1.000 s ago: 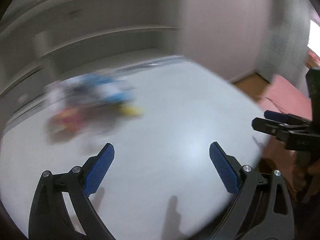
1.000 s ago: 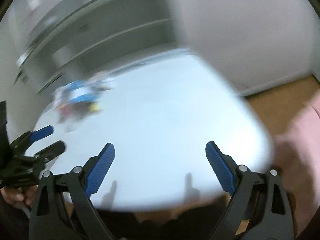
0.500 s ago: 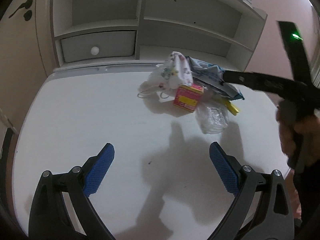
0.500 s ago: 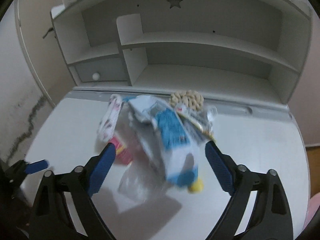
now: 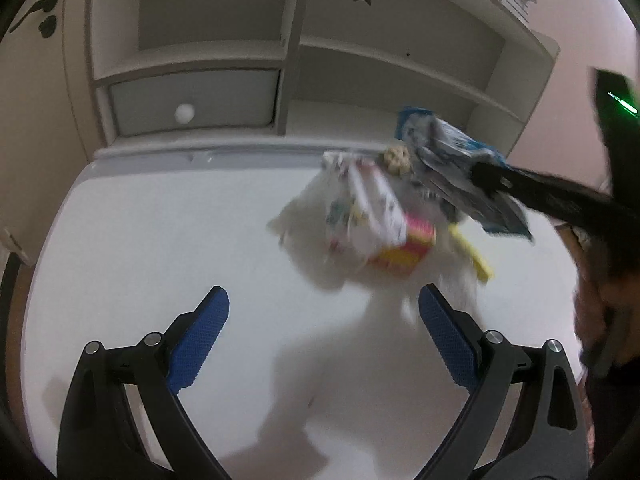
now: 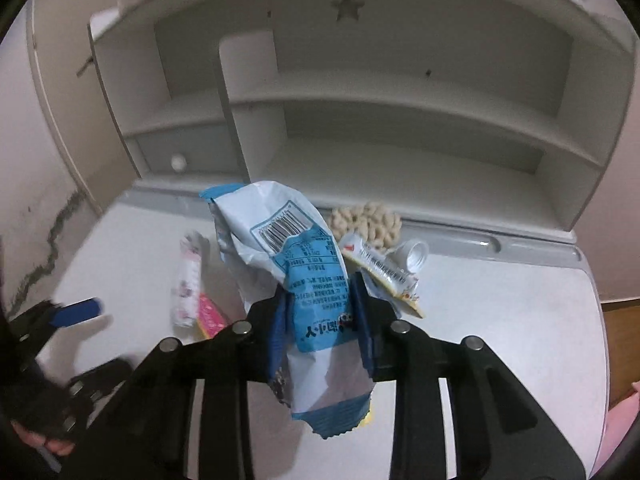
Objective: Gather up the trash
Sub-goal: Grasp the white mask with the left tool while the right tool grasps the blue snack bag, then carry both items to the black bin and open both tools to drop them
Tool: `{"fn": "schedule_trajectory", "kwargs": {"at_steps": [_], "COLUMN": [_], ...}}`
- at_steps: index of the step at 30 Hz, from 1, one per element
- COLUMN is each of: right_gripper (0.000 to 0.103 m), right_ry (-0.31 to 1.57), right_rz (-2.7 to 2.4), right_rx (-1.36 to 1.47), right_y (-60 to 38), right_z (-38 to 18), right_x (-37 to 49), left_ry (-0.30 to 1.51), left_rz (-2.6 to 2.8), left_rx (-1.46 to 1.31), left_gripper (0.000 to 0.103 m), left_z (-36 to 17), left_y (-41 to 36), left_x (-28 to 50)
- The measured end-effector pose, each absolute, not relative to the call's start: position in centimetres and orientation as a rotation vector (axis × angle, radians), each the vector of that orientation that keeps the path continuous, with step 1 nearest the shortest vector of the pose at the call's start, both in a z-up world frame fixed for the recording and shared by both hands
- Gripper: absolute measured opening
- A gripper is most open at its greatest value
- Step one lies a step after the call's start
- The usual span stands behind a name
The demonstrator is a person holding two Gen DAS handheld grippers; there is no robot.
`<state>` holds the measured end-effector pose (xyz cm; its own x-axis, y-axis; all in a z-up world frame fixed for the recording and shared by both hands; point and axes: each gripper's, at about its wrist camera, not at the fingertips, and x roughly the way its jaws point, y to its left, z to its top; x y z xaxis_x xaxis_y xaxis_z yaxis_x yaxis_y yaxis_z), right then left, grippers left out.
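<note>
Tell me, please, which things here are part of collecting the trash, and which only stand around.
Part of the job:
- blue and white snack bag, clamped in the right gripper, whose jaws have just closed on it
- printed white wrapper
- pink and yellow box
- small tube with white cap
- puffed snack pieces
- left gripper, open, empty

Only around:
- white shelf unit
- drawer
- white table

left gripper (image 5: 322, 342): jaws wide, empty | right gripper (image 6: 320, 320): jaws just closed, pads clamping a wrapper (image 6: 308, 280)

The blue snack wrapper (image 6: 304, 280) bears a barcode; its print is unreadable.
</note>
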<state>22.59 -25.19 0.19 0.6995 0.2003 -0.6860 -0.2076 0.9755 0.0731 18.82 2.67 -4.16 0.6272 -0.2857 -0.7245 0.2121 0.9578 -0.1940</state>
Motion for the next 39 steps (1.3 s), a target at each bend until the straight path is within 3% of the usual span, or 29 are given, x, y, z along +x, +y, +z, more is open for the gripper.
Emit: {"fn": "schedule_trajectory", "kwargs": {"at_steps": [13,15,16,17,18,25,29,39], "right_gripper": [0.03,0.03,0.03,0.03,0.03,0.03,0.03,0.03], "right_ry": [0.721,0.724,0.725,0.724,0.722,0.683,0.679,0.682], "right_rz": [0.238,0.23,0.227,0.221,0.217,0.121,-0.015,-0.488], "right_rx": [0.053,0.061,0.066,0.071,0.079,0.161,0.248,0.383], "right_y": [-29.1,-29.8,-30.1,-30.6,-31.0,-36.4,-42.4,-56.7], "right_z": [1.7,1.5,1.4,1.4,1.5,2.2,1.3,-3.8], "right_x": [16.2,15.6,15.4,15.0,14.7,10.8,6.9,-6.9], "left_ry": [0.88,0.891,0.894,0.898,0.908,0.807,0.765,0.741], "left_rz": [-0.207,-0.196,-0.193,-0.201,-0.204,-0.162,-0.257,-0.797], "left_rx": [-0.105,-0.111,-0.123,-0.134,-0.14,-0.089,-0.055,0.092], "left_gripper": [0.092,0.074,0.055,0.026,0.017,0.013,0.013,0.013], "left_z": [-4.3,-4.7,-4.7,-4.7,-4.7,-0.7,1.6,1.7], "left_y": [-1.0,-0.9,-0.6,-0.5,-0.3,0.1,-3.7,-26.8], "left_x": [26.6,26.6,26.6,26.5,26.5,23.3,20.8,8.3]}}
